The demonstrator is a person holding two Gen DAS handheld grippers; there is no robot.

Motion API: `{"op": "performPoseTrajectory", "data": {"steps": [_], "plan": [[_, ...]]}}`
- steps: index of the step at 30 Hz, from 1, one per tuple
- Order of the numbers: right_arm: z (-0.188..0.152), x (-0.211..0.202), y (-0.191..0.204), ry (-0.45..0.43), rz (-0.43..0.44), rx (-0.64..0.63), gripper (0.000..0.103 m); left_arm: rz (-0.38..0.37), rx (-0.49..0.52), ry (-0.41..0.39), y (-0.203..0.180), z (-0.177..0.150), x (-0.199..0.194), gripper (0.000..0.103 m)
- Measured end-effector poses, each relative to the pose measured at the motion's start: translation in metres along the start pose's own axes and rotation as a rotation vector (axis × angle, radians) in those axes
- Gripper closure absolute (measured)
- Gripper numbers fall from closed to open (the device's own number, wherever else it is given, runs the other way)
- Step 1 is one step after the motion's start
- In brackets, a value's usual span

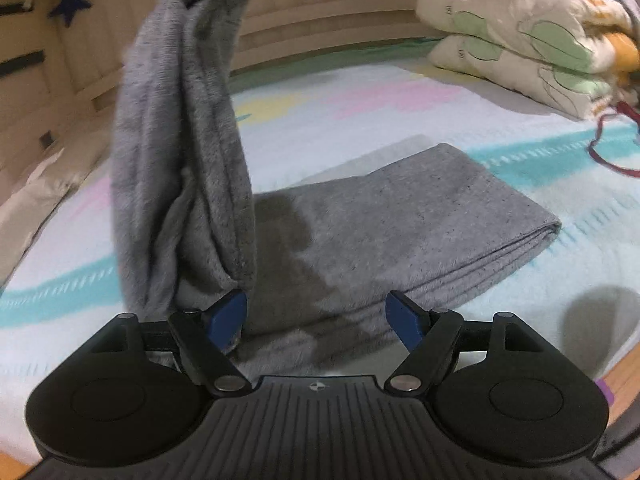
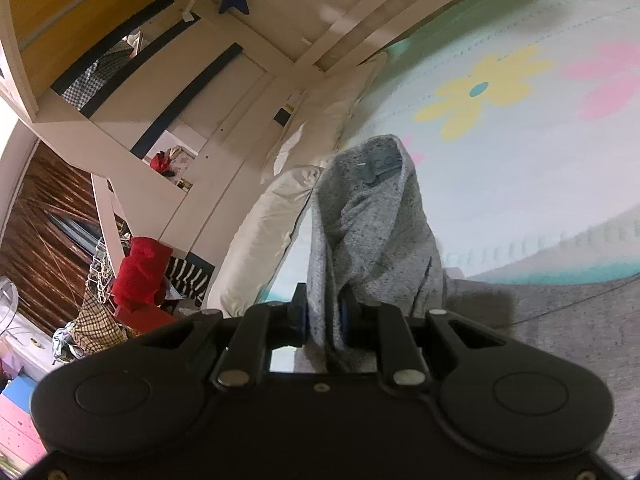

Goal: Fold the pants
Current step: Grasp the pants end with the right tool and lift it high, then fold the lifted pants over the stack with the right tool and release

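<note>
Pants (image 1: pixel 400 216) — grey, mostly folded flat on the flowered sheet (image 1: pixel 360 120), one end lifted. Your right gripper (image 2: pixel 323 312) pinches that raised end; in the left view it hangs as a column. Your left gripper (image 1: pixel 316 312) is spread — its left pad possibly brushing the cloth, hard to tell.

pants (image 1: pixel 400 220): heather grey | blanket (image 2: pixel 520 152): pale, yellow-pink flowers, seemingly teal stripes
</note>
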State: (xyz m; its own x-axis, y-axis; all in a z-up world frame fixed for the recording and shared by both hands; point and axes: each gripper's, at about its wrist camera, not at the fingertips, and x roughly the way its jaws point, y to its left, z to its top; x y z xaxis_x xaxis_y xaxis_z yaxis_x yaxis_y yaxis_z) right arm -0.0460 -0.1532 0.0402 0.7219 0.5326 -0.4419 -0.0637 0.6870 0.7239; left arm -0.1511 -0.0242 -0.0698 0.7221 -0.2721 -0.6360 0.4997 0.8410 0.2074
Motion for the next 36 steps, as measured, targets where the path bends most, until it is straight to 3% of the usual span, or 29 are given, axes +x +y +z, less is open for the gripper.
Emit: {"op": "performPoseTrajectory", "data": {"steps": [3, 8, 11, 14, 17, 23, 31, 36], "plan": [[0.001, -0.004, -0.004, -0.004, 0.001, 0.003, 0.078, 0.013, 0.077, 0.021, -0.011, -0.003, 0.011, 0.027], [0.001, -0.004, -0.006, -0.007, 0.003, 0.017, 0.078, 0.024, 0.15, -0.035, -0.026, -0.01, 0.001, 0.027], [0.001, -0.005, -0.007, -0.011, 0.003, 0.014, 0.078, 0.023, 0.176, -0.018, -0.028, -0.009, 0.009, 0.027], [0.001, -0.007, -0.01, -0.016, 0.008, 0.024, 0.078, 0.049, 0.076, 0.065, -0.013, -0.011, 0.02, 0.027], [0.001, -0.011, -0.015, -0.023, 0.005, 0.034, 0.078, 0.034, -0.097, 0.163, 0.016, -0.022, 0.027, 0.027], [-0.001, -0.022, -0.026, -0.038, -0.024, 0.051, 0.081, 0.023, -0.254, 0.207, 0.045, -0.032, 0.021, 0.028], [-0.017, -0.046, -0.065, -0.033, -0.153, 0.086, 0.084, 0.018, -0.26, 0.297, 0.05, -0.043, 0.009, 0.028], [-0.034, -0.052, -0.105, 0.038, -0.351, 0.107, 0.084, -0.094, -0.293, 0.356, 0.053, -0.05, -0.012, 0.028]]}}
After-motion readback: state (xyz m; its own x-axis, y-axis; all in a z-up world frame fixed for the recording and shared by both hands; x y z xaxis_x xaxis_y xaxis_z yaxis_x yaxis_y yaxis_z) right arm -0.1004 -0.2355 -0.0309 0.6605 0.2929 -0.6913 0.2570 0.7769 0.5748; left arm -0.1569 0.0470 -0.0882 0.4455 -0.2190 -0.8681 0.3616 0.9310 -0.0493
